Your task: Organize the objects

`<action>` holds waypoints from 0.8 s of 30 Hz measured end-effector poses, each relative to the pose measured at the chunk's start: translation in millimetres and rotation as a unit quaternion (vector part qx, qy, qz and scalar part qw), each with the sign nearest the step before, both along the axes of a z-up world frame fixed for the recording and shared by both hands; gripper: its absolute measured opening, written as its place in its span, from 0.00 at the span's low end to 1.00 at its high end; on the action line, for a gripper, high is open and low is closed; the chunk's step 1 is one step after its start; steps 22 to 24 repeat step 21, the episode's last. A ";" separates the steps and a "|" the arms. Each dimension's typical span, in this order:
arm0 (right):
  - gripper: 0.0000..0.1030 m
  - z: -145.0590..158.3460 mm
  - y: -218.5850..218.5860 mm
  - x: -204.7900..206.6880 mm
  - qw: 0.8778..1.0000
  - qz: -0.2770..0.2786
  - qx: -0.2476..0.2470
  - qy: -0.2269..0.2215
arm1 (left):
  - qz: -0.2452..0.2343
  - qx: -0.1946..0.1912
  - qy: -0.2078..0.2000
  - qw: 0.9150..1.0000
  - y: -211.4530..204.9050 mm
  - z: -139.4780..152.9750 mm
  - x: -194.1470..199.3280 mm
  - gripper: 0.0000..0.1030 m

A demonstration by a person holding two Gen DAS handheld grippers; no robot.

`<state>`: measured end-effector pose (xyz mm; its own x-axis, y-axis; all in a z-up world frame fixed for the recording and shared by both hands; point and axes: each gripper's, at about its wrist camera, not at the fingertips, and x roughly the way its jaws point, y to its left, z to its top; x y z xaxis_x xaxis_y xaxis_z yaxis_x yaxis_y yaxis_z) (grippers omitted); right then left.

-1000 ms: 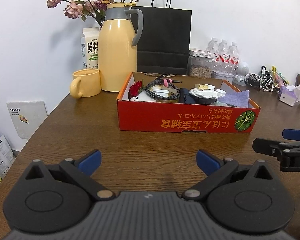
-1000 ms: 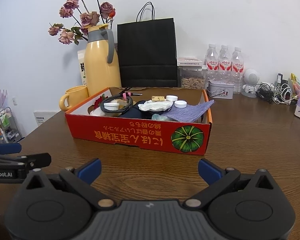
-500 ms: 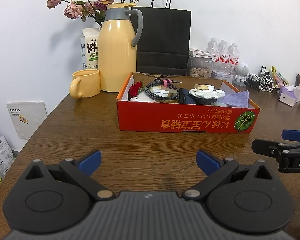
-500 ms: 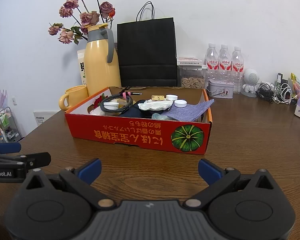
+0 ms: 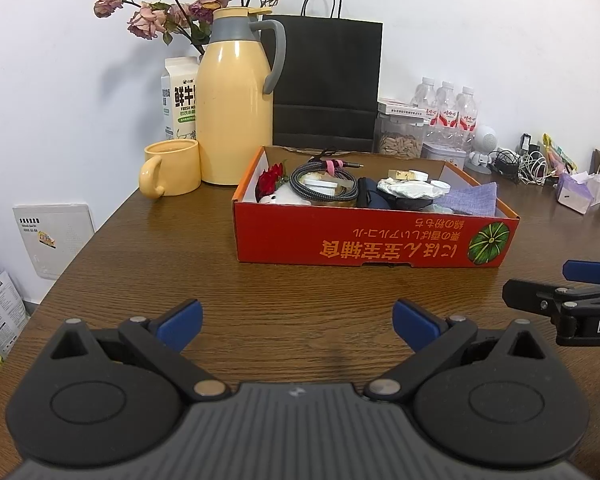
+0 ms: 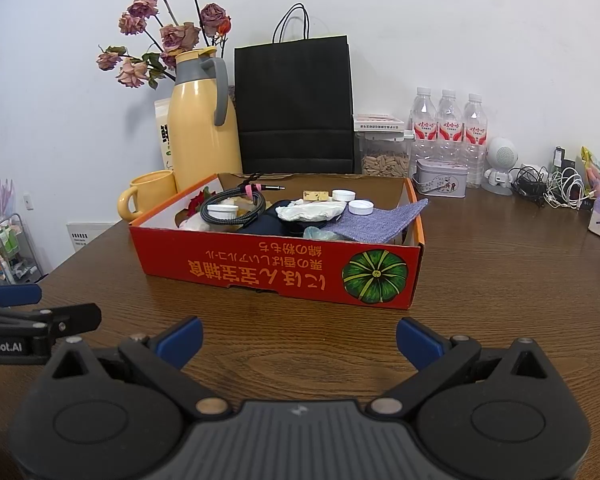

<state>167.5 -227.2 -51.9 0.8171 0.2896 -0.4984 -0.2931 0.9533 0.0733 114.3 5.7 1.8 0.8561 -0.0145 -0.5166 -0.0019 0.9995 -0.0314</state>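
1. Honestly, next to nothing differs from a second ago; the left gripper (image 5: pixel 296 316) and the right gripper (image 6: pixel 298 334) keep hovering low over the table (image 5: pixel 180 264), both spread wide and holding nothing.
2. Task stuff sits piled in the red box (image 5: pixel 374 236): coiled cable (image 5: pixel 322 184), white caps (image 6: pixel 350 201), crumpled tissue (image 6: pixel 310 211), purple cloth (image 6: pixel 374 222), something red (image 5: pixel 271 178) in the left corner.
3. No movement means no visible progress; the pile fits either things gathered in or things waiting to be sorted out, and I can't tell which.
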 end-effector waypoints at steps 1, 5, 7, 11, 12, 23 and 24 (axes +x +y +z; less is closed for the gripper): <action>1.00 0.0 0.1 -0.1 1.000 0.000 0.000 0.000 | 0.000 0.000 0.000 1.000 -0.1 0.0 -0.1 1.00; 1.00 -0.3 0.2 -0.1 1.000 0.000 0.000 -0.001 | 0.000 0.001 -0.002 1.000 -0.3 0.4 -0.1 1.00; 1.00 -0.3 0.1 -0.1 1.000 0.000 0.000 -0.001 | -0.001 0.001 -0.003 1.000 -0.6 0.3 -0.2 1.00; 1.00 -0.4 0.1 -0.2 1.000 0.000 -0.001 -0.001 | 0.000 0.002 -0.004 1.000 -0.6 0.5 -0.4 1.00; 1.00 -0.4 0.0 -0.1 1.000 0.000 0.000 -0.001 | 0.000 0.003 -0.004 1.000 -0.6 0.5 -0.5 1.00; 1.00 -0.9 -0.2 -0.1 1.000 0.000 -0.001 0.000 | 0.002 0.006 -0.006 1.000 -0.8 0.0 -1.0 1.00; 1.00 -0.9 -0.2 -0.1 1.000 0.000 -0.001 0.000 | 0.002 0.006 -0.006 1.000 -0.8 0.0 -1.0 1.00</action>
